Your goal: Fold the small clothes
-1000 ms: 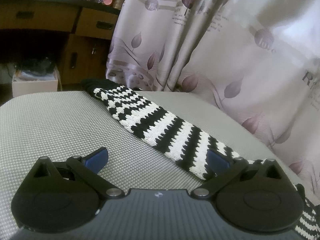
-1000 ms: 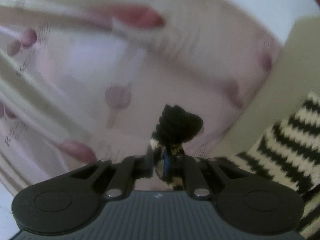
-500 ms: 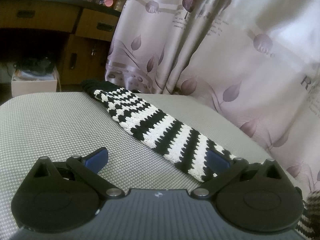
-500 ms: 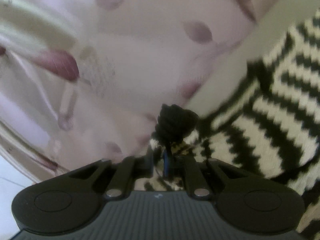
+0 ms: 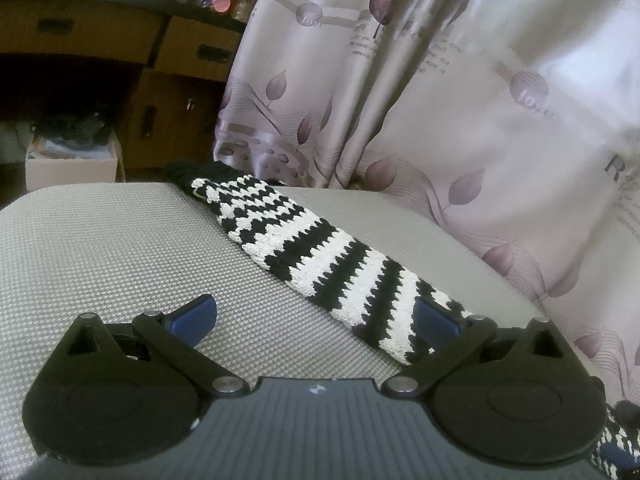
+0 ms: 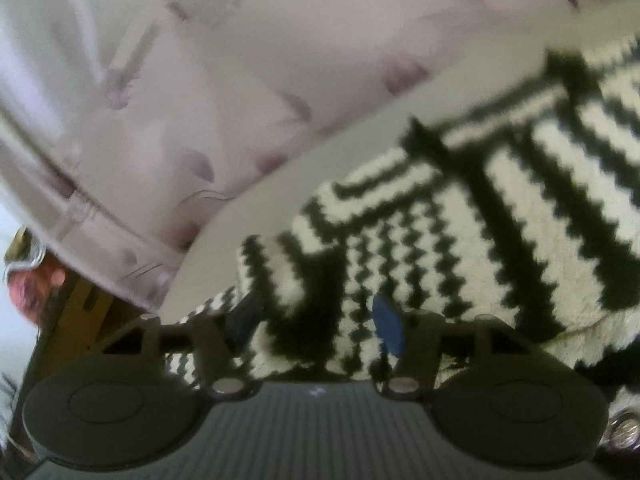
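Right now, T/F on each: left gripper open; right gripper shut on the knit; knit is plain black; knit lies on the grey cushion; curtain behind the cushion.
1. Left gripper is open. True.
2. Right gripper is shut on the knit. False: its jaws are apart over the fabric.
3. The knit is plain black. False: black and white stripes.
4. The knit lies on the grey cushion. True.
5. A curtain hangs behind the cushion. True.

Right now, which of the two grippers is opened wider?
The left gripper: its blue pads stand far apart, one over the grey cushion, one at the striped knit's edge. The right gripper's fingers sit closer together above the knit.
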Available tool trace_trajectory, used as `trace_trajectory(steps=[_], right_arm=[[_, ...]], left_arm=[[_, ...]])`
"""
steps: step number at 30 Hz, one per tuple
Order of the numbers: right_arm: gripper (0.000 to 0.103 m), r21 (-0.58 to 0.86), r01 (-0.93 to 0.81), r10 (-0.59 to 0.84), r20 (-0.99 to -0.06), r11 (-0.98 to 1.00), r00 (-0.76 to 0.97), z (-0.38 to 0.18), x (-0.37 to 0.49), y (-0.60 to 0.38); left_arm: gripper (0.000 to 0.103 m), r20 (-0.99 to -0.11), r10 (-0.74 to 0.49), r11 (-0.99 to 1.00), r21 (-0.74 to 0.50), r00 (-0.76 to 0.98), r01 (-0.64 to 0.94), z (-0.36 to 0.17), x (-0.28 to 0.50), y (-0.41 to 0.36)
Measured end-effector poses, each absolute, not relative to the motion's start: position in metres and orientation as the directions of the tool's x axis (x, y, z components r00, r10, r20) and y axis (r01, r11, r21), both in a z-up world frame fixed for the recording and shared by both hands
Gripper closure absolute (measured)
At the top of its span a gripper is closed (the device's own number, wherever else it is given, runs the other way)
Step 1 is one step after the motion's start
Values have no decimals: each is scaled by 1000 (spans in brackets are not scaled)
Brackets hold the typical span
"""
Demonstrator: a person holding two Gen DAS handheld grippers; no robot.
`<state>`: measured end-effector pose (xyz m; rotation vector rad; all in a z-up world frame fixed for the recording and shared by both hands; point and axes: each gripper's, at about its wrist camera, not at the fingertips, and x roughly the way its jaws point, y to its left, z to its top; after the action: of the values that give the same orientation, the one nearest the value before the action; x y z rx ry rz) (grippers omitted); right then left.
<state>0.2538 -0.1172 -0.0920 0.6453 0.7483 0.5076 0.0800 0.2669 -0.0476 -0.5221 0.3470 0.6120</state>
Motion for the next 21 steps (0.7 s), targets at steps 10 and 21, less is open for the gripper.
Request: trace_trajectory(steps=[10,21], right_arm=[[41,568,-317,606,-440,759,663,-64,186,-183],[35,360,-152,324,-484,920,813,-70,91,-319]], left_arm=[[0,-470,376,701,-420,799,-577,-52,79,279],[14,-514,166,596,-628,841,-501,-47,67,367]])
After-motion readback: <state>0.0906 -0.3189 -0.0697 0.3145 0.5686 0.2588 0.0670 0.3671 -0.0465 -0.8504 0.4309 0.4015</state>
